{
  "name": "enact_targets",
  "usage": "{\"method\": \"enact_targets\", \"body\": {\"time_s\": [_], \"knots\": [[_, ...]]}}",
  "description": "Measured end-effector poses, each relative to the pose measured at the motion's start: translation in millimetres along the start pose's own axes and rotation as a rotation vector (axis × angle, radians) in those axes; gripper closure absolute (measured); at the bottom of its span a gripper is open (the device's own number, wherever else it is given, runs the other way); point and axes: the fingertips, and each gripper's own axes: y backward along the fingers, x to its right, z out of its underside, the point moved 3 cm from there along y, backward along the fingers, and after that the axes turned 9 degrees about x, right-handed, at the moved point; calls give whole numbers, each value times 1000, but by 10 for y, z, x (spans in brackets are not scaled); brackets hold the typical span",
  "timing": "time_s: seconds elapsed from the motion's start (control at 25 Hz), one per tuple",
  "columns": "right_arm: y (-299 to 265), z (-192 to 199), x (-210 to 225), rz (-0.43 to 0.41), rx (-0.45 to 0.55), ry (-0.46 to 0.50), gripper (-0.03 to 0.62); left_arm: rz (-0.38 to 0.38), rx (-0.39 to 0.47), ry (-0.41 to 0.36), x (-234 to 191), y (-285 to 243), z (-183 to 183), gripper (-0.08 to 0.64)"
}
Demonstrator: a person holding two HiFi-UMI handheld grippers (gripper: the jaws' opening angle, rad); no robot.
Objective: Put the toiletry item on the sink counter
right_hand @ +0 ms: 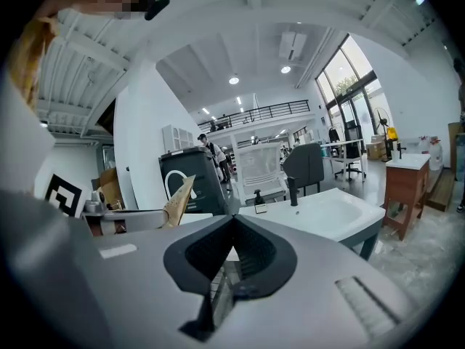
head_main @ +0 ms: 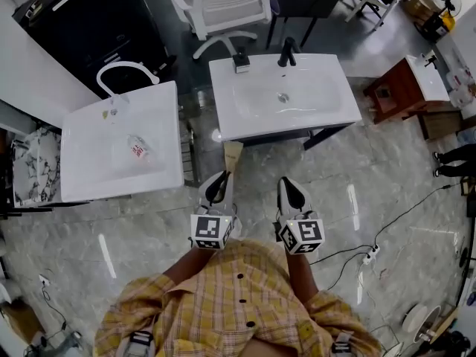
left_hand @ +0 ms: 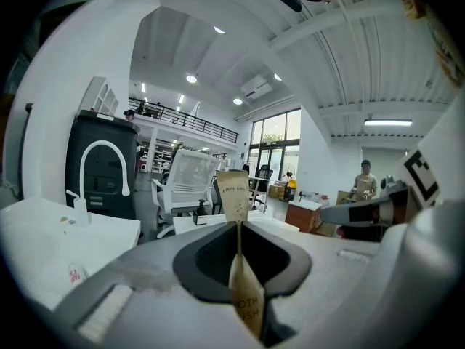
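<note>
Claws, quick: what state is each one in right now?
Left claw: closed on the tan packet.
Right claw: closed, nothing between its jaws.

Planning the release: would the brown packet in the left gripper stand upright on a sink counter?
Probably not: the packet looks thin and flat, so it would likely tip over. It seems stiffish, jutting past the left gripper without drooping, and likely light.
</note>
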Motion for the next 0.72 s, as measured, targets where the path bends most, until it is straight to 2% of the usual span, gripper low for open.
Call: {"method": "enact_targets", "body": {"time_s": [0.36, 0.72], "knots": [[-621, -130, 53, -43, -46, 45, 592, -39, -4, 55, -363, -435, 5, 535], [-802, -104, 58, -69, -80, 66, 592, -60, -10, 89, -413, -589, 25, 535]]}}
